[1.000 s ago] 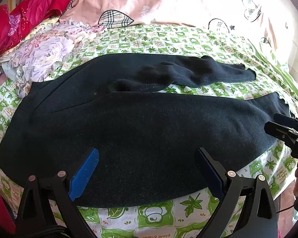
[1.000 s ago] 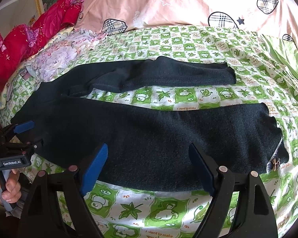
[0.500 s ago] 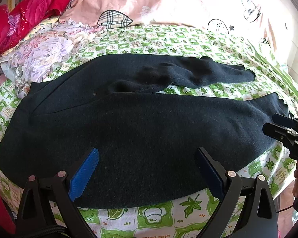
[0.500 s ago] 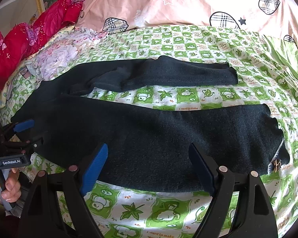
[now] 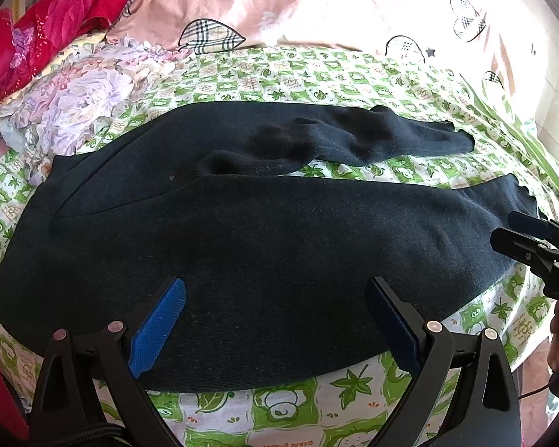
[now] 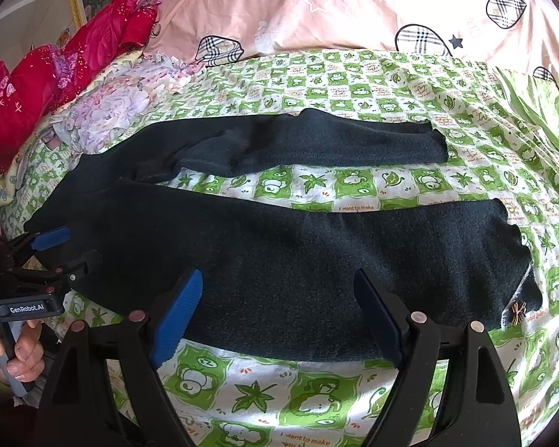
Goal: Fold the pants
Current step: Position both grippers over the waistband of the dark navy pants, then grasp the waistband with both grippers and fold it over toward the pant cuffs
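One pair of dark pants (image 5: 264,246) lies on one bed (image 5: 279,406). Two grippers show, the left gripper (image 5: 275,320) and the right gripper (image 6: 279,313). One pink quilt (image 6: 354,7), one red cloth (image 6: 56,74).

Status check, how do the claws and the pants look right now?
Left claw open, right claw open, nothing held. Dark pants flat on green bedsheet, legs apart, unfolded. Nothing in the way.

Bed sheet (image 6: 316,186): green and white checks, leaf prints.
Pink cover (image 6: 316,11): far side.
Red cloth (image 6: 48,85): far left.
Floral cloth (image 5: 78,104): left.

Dark pants (image 5: 264,246) on green-checked bed (image 5: 279,406)
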`<state>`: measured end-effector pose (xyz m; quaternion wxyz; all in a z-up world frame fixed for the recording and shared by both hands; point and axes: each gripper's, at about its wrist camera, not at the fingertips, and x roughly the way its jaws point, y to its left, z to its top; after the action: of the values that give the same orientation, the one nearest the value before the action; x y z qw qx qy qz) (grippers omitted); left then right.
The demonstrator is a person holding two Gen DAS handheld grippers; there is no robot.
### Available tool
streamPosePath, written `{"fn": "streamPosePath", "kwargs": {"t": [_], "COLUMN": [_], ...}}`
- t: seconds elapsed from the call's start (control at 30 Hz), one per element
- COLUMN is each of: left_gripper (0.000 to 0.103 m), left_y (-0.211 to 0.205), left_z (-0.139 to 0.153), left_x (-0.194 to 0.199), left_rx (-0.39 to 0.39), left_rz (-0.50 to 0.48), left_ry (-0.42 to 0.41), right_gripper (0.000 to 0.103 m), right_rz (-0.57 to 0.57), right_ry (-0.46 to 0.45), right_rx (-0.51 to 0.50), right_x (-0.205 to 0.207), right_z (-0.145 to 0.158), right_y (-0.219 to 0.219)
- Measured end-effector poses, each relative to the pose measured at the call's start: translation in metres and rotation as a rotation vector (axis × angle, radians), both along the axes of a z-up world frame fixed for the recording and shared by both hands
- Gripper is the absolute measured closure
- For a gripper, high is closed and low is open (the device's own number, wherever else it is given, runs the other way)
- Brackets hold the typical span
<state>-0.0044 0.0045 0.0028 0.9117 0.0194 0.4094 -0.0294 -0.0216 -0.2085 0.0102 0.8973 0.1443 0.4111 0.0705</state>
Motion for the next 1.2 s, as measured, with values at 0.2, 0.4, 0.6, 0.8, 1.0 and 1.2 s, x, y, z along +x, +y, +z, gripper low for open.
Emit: {"fn": "streamPosePath", "kwargs": {"t": [0.2, 0.4, 0.6, 0.8, 1.0, 1.2], "left_gripper": [0.005, 0.005, 0.005, 0.005, 0.005, 0.005], "left_y": [0.0, 0.001, 0.003, 0.003, 0.003, 0.002], "left_z": [-0.001, -0.002, -0.004, -0.006, -0.008, -0.01], "left_x": [0.001, 0.003, 0.007, 0.011, 0.013, 0.015], "left_rx": [-0.001, -0.001, -0.01, -0.011, -0.013, -0.014], "left_rz": [-0.008, -0.009, -0.007, -0.011, -0.013, -0.037], "left_ry": [0.004, 0.013, 0.023, 0.033, 0.039, 0.049], "right_gripper": [0.019, 0.019, 0.019, 0.019, 0.019, 0.019], "right_rz": [-0.001, -0.001, 0.009, 0.004, -0.002, -0.018], "right_ry": [0.0, -0.002, 0.001, 0.006, 0.014, 0.021], "right_rx": [-0.001, 0.001, 0.003, 0.009, 0.013, 0.028], "right_x": [0.0, -0.001, 0.0, 0.004, 0.006, 0.005], "right_z": [0.0, 0.001, 0.002, 0.002, 0.003, 0.002], "right_y": [0.001, 0.002, 0.003, 0.0, -0.006, -0.012]}}
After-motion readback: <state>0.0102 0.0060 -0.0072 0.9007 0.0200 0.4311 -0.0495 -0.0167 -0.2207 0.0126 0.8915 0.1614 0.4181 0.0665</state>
